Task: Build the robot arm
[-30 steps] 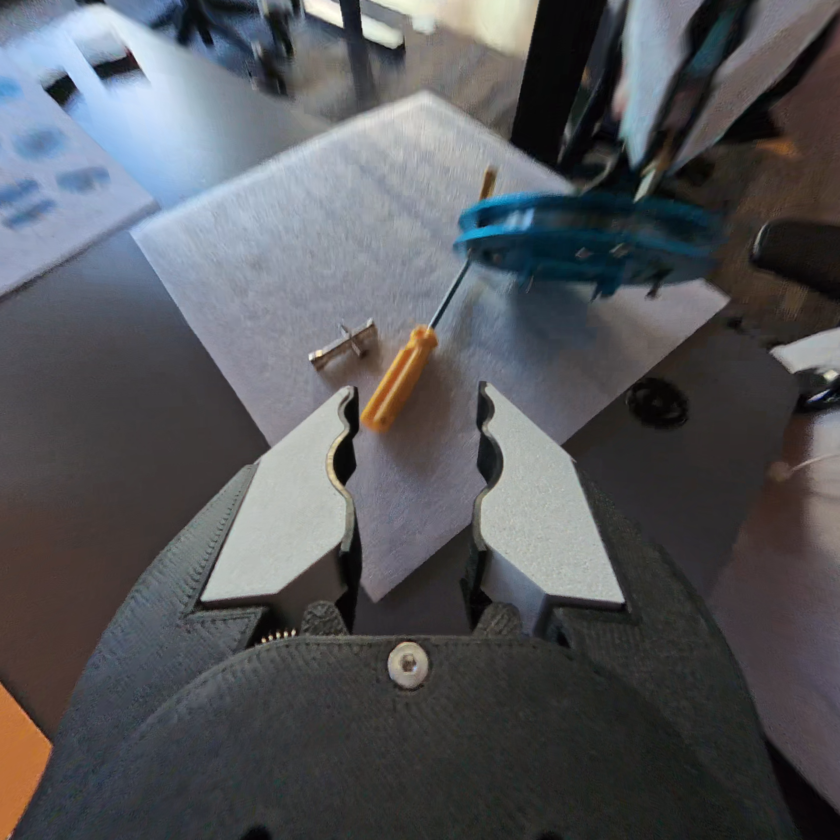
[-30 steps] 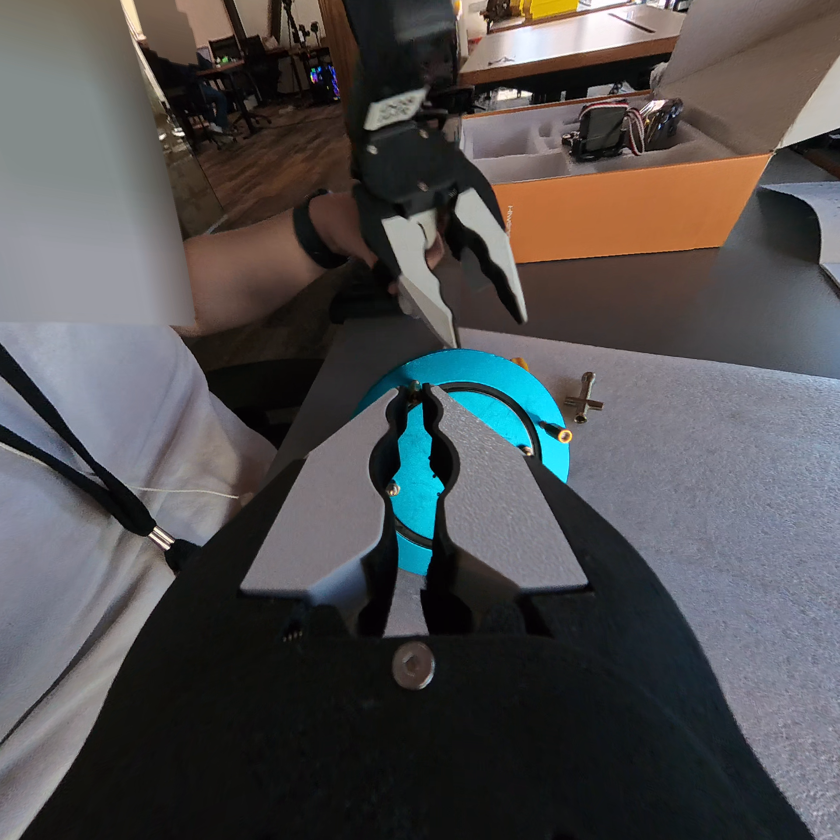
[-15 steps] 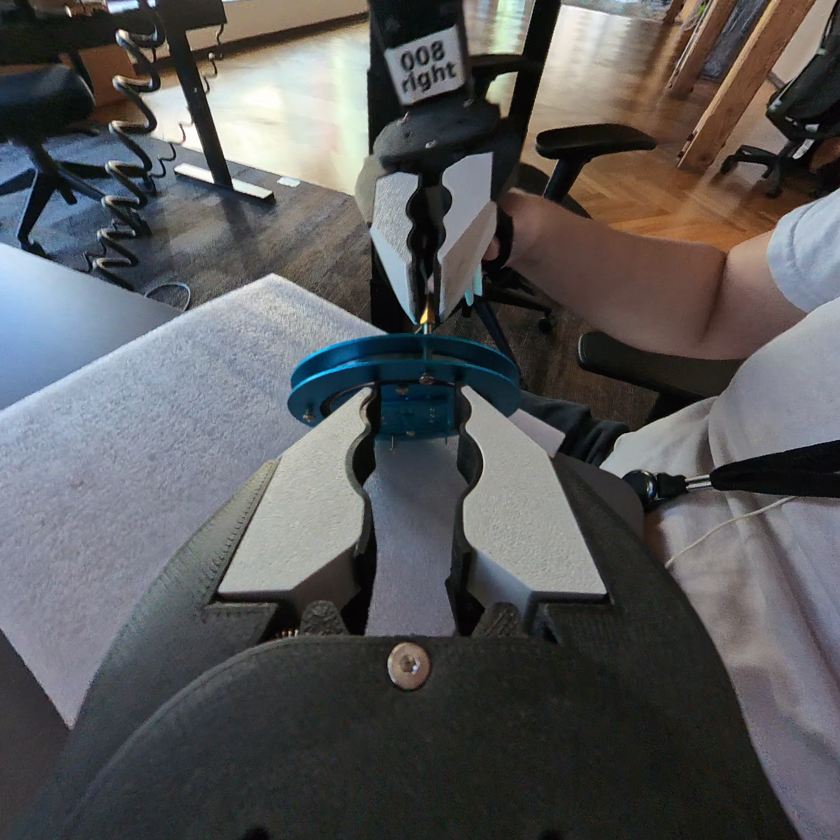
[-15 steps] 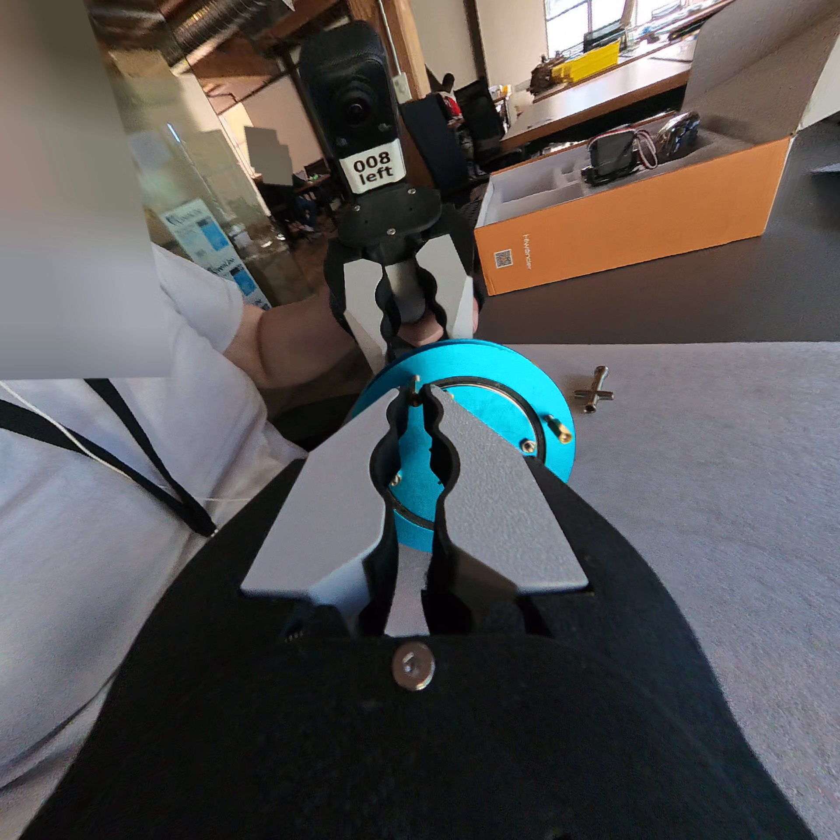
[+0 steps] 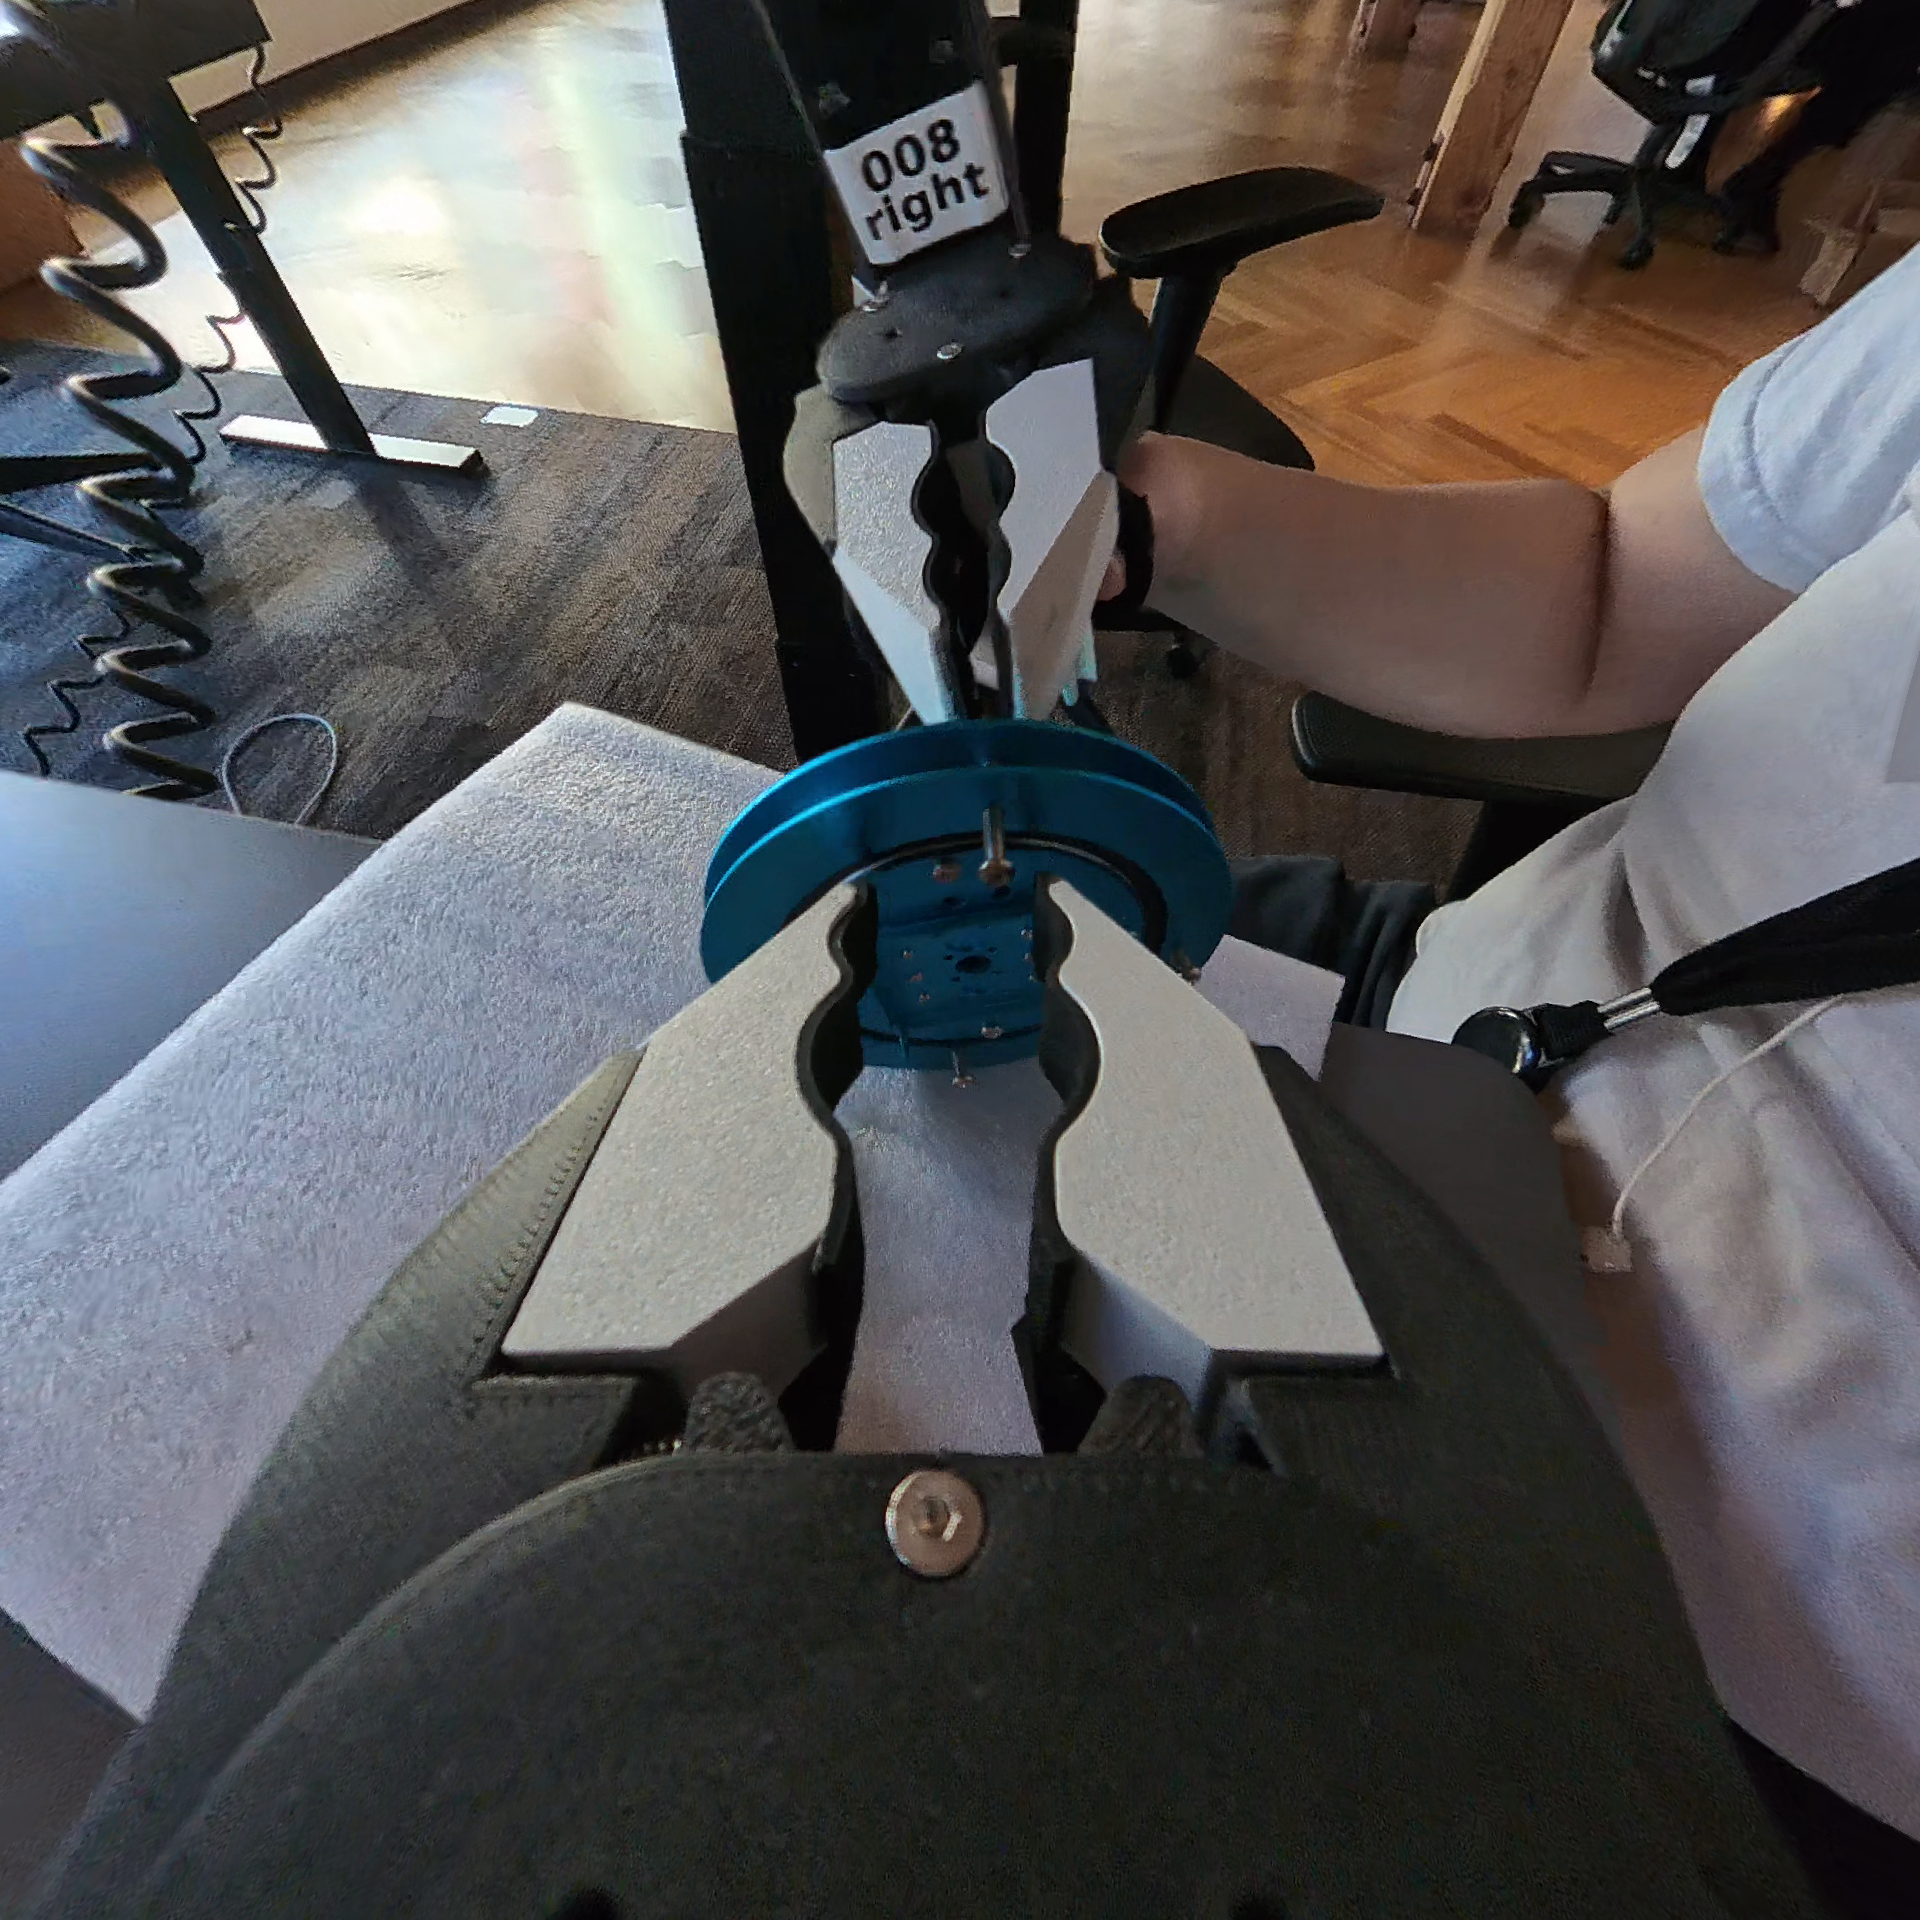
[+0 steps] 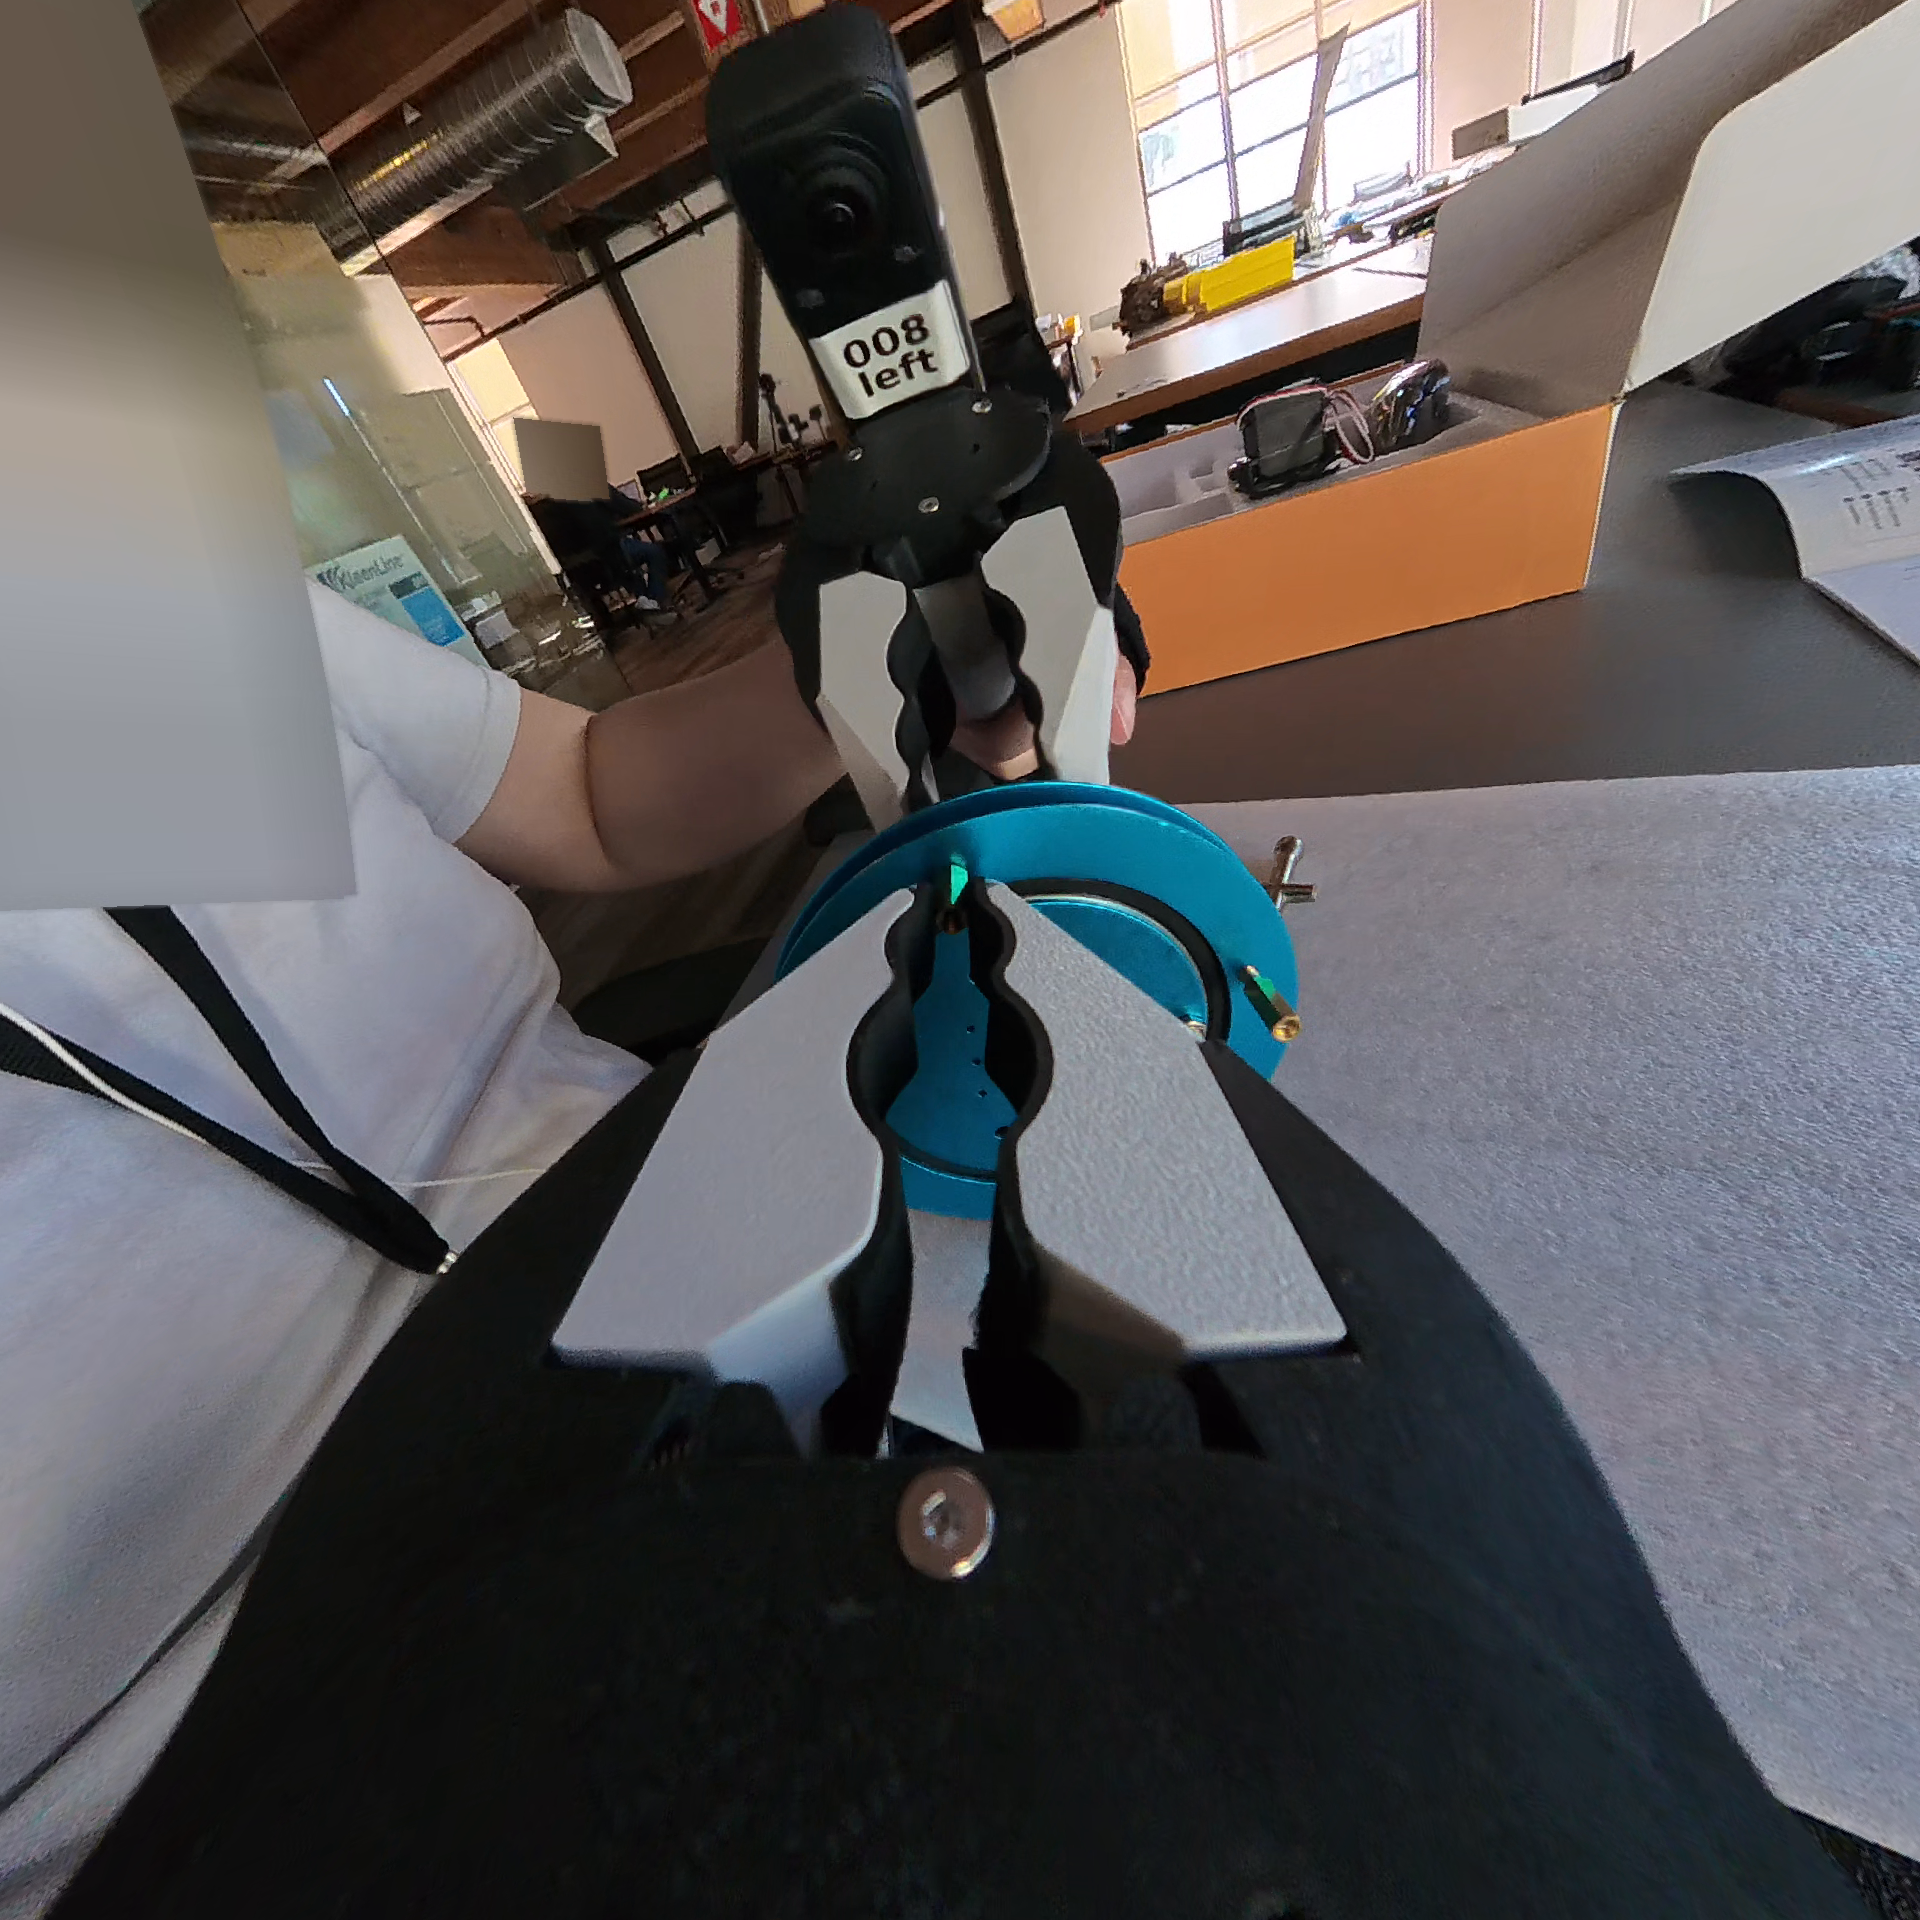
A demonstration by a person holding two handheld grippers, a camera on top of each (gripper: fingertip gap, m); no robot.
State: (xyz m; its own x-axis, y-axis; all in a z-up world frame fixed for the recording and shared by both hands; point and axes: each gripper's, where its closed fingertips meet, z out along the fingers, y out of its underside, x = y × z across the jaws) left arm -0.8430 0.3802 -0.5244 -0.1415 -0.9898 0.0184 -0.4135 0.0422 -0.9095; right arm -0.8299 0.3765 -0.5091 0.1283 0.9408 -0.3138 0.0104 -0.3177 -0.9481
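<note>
A blue metal disc (image 5: pixel 966 800) with a square blue hub and brass standoffs is held on edge just above a grey felt mat (image 5: pixel 416 1039). My left gripper (image 5: pixel 951 914) is shut on the hub (image 5: pixel 961 971), with a finger on each side of it. My right gripper (image 6: pixel 951 894) is shut on a brass standoff (image 6: pixel 951 881) at the disc's (image 6: pixel 1122 935) rim. The two grippers face each other across the disc. In the left wrist view the right gripper (image 5: pixel 966 665) shows behind it. In the right wrist view the left gripper (image 6: pixel 966 769) does, its fingertips hidden by the disc.
A small cross-shaped metal tool (image 6: pixel 1288 883) lies on the mat behind the disc. An open orange box (image 6: pixel 1351 561) with parts stands on the dark table, and a printed sheet (image 6: pixel 1849 520) lies at the right. The person's arm (image 5: pixel 1403 603) and an office chair (image 5: pixel 1236 218) are close by. Left and right tips are no more than a few centimetres apart.
My left gripper swung from above an orange screwdriver over to the disc and closed on its hub. The disc has tipped more upright. The right gripper stayed shut on the standoff.
</note>
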